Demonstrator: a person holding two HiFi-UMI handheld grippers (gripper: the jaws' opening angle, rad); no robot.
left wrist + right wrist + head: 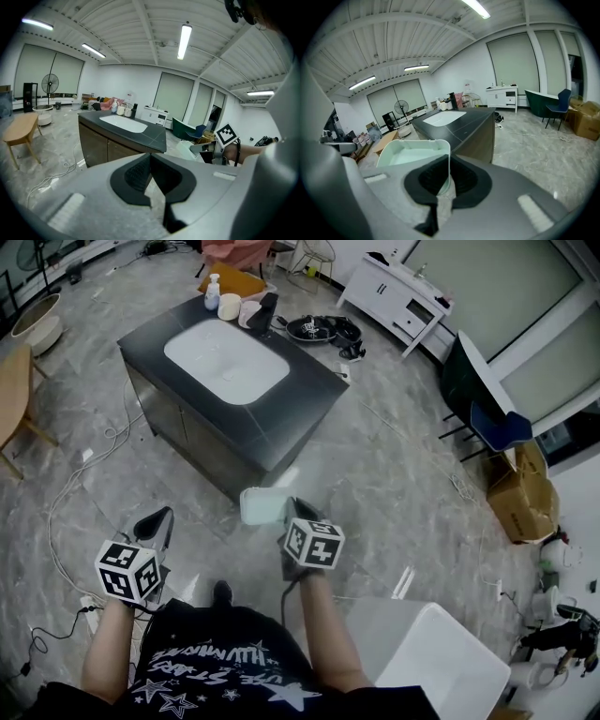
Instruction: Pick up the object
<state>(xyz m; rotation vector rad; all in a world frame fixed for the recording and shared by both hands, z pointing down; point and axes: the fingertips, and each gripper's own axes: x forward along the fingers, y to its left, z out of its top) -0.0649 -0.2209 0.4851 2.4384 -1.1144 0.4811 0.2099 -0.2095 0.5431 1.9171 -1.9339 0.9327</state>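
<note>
A pale green plastic container [262, 505] hangs in the air above the grey marble floor, in front of the dark counter. My right gripper [292, 515] is shut on its thin side wall. In the right gripper view that wall [448, 161] stands pinched between the two black pads, and the open tub [412, 153] stretches away to the left. My left gripper [157, 521] hovers lower left, shut and empty. In the left gripper view its pads [140, 171] meet at the tips, and the container [196, 149] shows far right.
A dark counter [305, 404] with a white sink [227, 360] stands ahead, with bottles and cups [231, 304] at its far end. A white box [441, 662] sits at lower right. Cables [89, 479] trail on the floor at left. Cardboard boxes [520, 493] and chairs [487, 399] stand right.
</note>
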